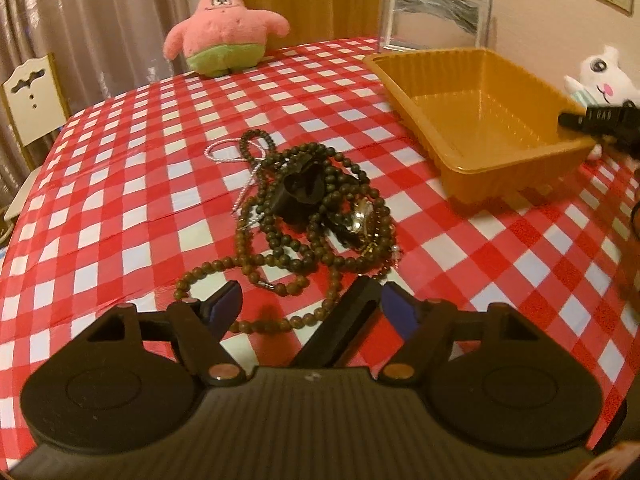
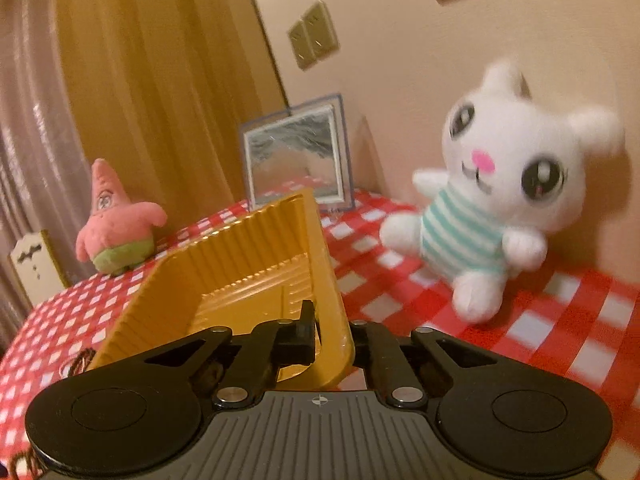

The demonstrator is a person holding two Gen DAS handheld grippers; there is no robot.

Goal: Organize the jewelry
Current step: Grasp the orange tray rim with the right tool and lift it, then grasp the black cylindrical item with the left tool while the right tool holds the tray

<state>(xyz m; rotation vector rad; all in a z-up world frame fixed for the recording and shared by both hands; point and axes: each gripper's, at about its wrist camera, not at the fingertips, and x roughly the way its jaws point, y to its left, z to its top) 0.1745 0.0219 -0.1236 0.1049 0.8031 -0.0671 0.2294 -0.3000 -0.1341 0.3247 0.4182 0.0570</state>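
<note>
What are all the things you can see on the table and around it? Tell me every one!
Tray: one, golden orange, empty, right side of the table, its near corner pinched.
Jewelry pile: one tangle, brown bead strands, a black piece and a gold watch-like piece, middle of the table.
Pale cord loop: one, pinkish white, behind the pile on its left.
Star plush: one, pink with green shorts, far edge.
Bunny plush: one, white with teal stripes, by the wall.
Picture frame: one, silvery, behind the tray.
Tablecloth: one, red and white checks.
Chair: one, cream, far left.
Left gripper: open, just short of the pile.
Right gripper: shut on the tray's rim.
</note>
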